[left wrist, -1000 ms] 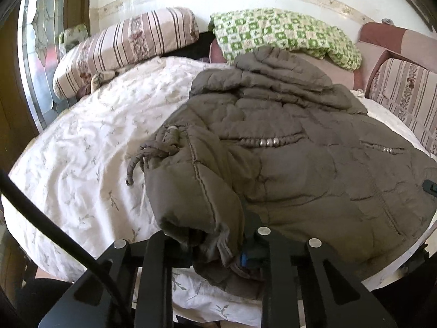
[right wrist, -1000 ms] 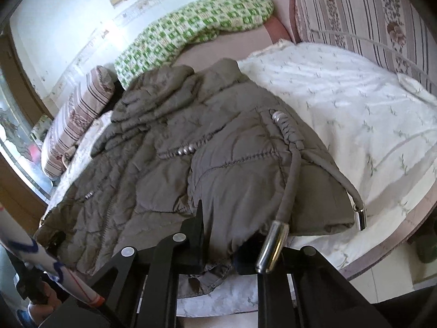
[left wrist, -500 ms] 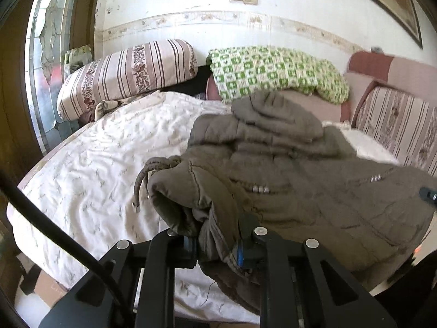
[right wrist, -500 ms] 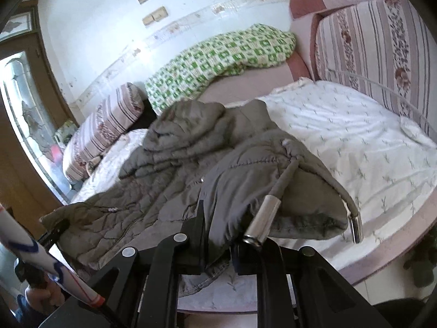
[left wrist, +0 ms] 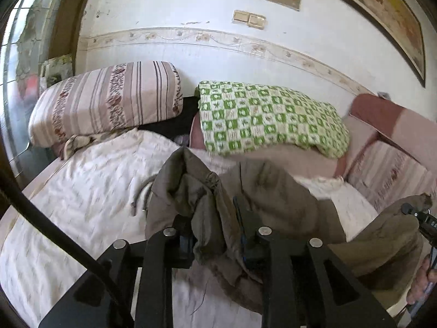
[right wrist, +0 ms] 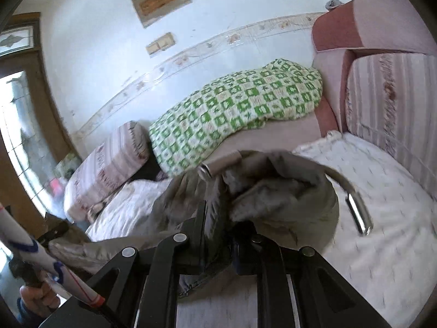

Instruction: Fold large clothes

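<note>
The olive-brown padded jacket point(left wrist: 273, 191) hangs lifted above the white floral bedspread point(left wrist: 82, 205), stretched between my two grippers. My left gripper point(left wrist: 215, 231) has a bunched edge of the jacket between its fingers; its jaws are opening, but the fabric still hangs from them. In the right wrist view my right gripper point(right wrist: 221, 232) is shut on another bunched part of the jacket point(right wrist: 286, 199). A grey drawstring with a metal tip point(right wrist: 357, 213) swings from the fabric on the right. The rest of the jacket sags below both views.
A striped pillow point(left wrist: 109, 101) and a green checked blanket point(left wrist: 267, 117) lie at the bed's far end against the wall. Pink striped cushions point(right wrist: 390, 104) line the right side. A person's hand point(left wrist: 420, 281) shows at the right edge of the left wrist view.
Both grippers have risen, lifting the jacket's near edge off the bed. The jacket, which lay flat, now hangs bunched between them, and the wall fills more of both views.
</note>
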A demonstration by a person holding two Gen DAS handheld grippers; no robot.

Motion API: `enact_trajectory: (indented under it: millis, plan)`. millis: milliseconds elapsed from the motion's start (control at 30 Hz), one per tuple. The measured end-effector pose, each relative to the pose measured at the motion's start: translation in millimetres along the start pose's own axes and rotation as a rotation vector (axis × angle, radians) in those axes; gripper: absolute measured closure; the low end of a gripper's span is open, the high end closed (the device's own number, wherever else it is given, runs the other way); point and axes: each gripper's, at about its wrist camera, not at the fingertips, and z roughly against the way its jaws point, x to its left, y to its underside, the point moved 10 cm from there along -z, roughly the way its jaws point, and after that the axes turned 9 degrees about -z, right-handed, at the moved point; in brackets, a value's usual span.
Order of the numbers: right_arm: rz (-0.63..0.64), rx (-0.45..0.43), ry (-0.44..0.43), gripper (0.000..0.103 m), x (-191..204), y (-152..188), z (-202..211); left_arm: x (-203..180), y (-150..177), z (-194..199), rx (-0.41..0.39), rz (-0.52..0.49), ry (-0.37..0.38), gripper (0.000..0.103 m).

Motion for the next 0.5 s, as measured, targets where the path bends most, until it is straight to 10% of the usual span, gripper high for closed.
enact_trajectory:
  millis: [200,500]
  plan:
    - [-0.059,0.061,0.099,0.088,-13,-56,-135,19,-54,-69,0.057,0.114,0.040,0.052]
    - [-0.152,0.175,0.233,0.085,-78,-40,-264,47,-72,-102,0.005,0.082,-0.053,0.043]
